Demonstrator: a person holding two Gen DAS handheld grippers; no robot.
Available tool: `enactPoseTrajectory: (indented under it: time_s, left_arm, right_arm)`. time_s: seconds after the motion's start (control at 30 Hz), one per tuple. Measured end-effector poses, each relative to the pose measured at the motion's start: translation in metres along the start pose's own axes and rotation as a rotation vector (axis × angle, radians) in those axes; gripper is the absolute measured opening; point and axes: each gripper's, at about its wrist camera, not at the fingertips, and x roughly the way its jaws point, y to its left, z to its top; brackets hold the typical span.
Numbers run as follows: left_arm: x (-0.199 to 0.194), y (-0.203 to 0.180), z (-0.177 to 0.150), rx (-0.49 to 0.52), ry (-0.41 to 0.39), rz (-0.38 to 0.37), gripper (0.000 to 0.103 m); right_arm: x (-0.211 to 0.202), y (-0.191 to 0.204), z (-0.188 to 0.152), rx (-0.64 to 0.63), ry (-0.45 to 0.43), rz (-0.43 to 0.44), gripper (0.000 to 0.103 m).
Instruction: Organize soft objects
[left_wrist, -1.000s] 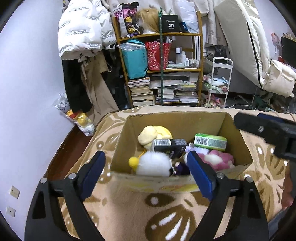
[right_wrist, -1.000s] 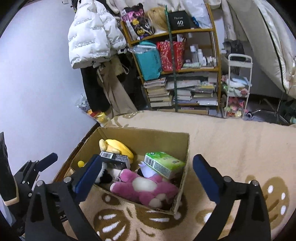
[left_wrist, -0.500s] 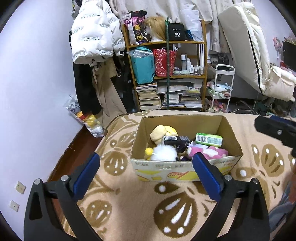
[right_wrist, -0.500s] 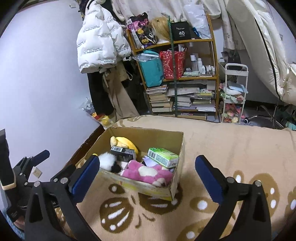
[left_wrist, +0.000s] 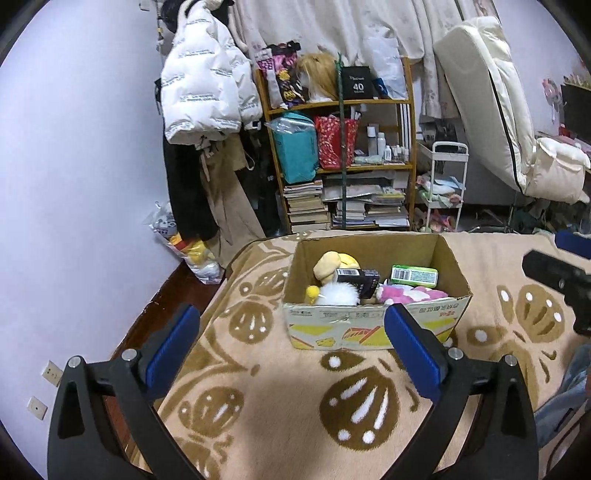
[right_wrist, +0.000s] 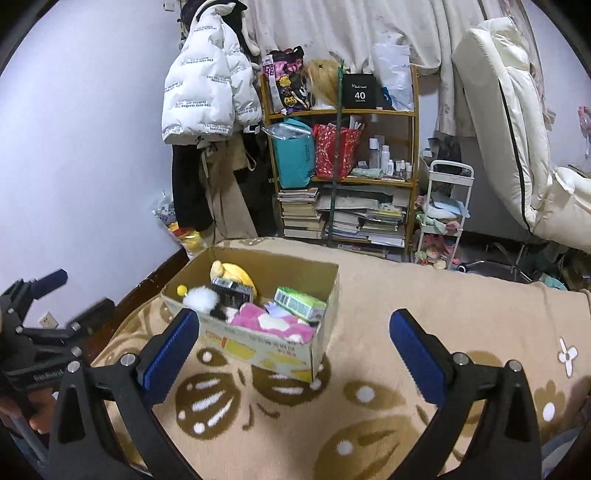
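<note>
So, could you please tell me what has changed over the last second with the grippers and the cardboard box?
Both grippers have drawn back and up from the cardboard box, which now looks smaller and farther off in each view. The left gripper has just been opening its jaws, with nothing between them; the right gripper is open and empty too. The box and the toys in it stayed put on the blanket.
</note>
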Motion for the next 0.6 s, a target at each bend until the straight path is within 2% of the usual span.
enactPoseTrajectory:
  time_s: [0.17,0.4,0.6]
  left_arm:
    - [-0.008,0.009,-0.012,-0.02,0.006,0.003,0.099]
    - [-0.009,0.015,-0.017,-0.033,-0.016,0.01,0.099]
    - [-0.007,0.015,-0.018,-0.03,-0.032,0.027,0.099]
  right_arm:
    - [-0.008,-0.001,-0.012,-0.009,-0.004,-0.005,0.103]
    - [-0.023,0.0,-0.02,-0.027,-0.109,-0.034,0.103]
    - [-0.019,0.004,-0.021,-0.042,-0.113,-0.023,0.103]
